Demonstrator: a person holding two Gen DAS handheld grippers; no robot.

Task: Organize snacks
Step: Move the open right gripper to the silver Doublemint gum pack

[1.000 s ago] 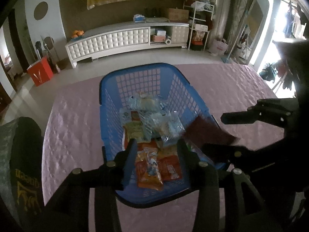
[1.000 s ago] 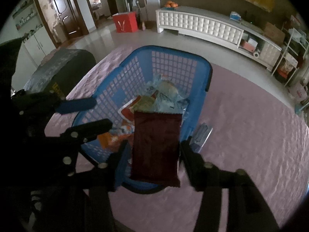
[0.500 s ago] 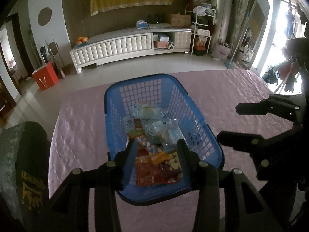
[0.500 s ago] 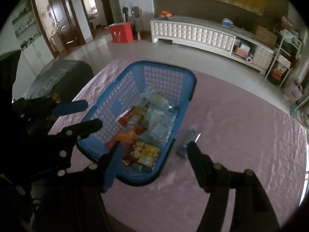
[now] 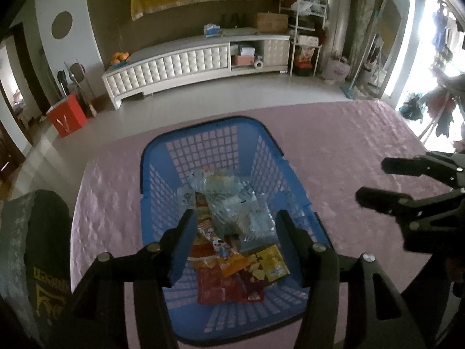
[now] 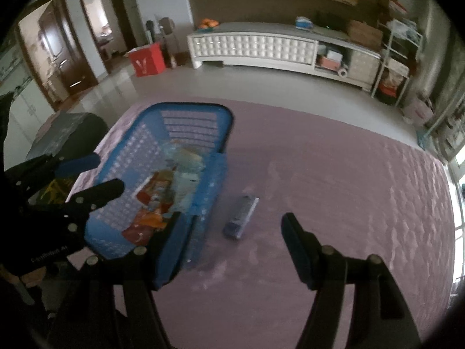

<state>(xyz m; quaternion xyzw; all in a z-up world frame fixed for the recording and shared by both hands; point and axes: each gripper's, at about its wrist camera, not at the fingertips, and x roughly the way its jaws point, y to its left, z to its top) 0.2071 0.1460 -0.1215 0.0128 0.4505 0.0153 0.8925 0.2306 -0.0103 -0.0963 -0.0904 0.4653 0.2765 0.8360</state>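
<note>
Left tool: hovers above the near half of the blue basket, pointing steeply down. Its jaws have just been opening and stand apart, released, nothing gripped between the 2 fingers. Seen through the gap: a pile of snack packets on the basket floor. Orange and red packets lie directly below the tool, a yellow packet just inside its right finger, clear crinkly bags ahead of the fingertips toward the far wall of the basket.

Right tool: jaws wide apart, released, empty. Its left finger overlaps the basket's near right corner in the right wrist view; contact cannot be judged, the view is blurred. Its right finger is over bare surface. Ahead of the tool, between the 2 fingers, 1 small blue packet lies flat on the pink quilted surface, just beside the basket's outer wall and outside it. Touching or not: cannot tell.

From the left wrist view, the right tool sits to the right of the basket, over the surface, jaws parted.

Left of the left tool: a dark chair back with yellow lettering, at the surface edge.
</note>
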